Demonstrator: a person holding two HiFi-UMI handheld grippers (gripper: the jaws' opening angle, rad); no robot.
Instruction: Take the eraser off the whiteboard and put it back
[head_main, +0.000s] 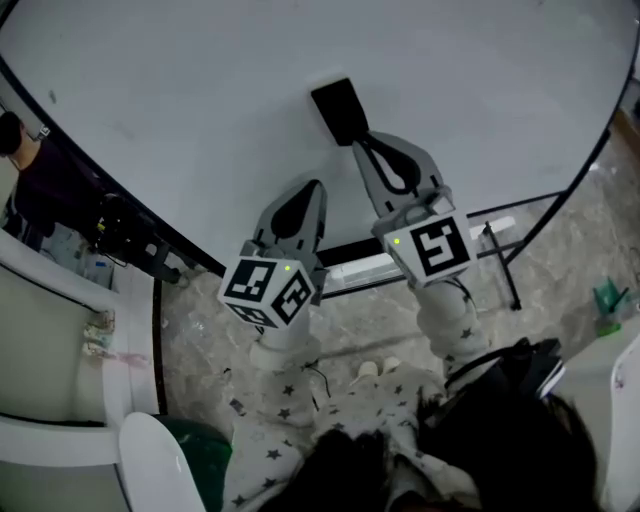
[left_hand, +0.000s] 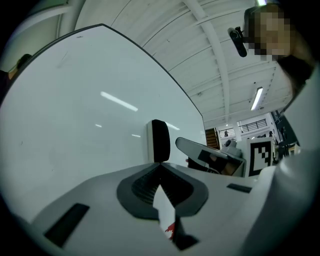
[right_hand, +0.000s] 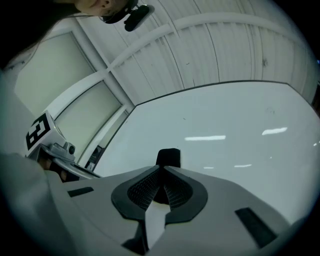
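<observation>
A black eraser sticks on the whiteboard. In the left gripper view the eraser shows a white side and a black pad, and in the right gripper view the eraser stands just past the jaw tips. My right gripper is shut, its tips right below the eraser's lower edge with nothing between the jaws; I cannot tell whether they touch it. My left gripper is also shut and empty, lower and to the left of the eraser, off the board. Its view shows the right gripper beside the eraser.
The whiteboard's pen ledge runs under the grippers, with the stand's dark legs on the stone floor. Dark equipment sits past the board's left edge. A green object lies at the far right.
</observation>
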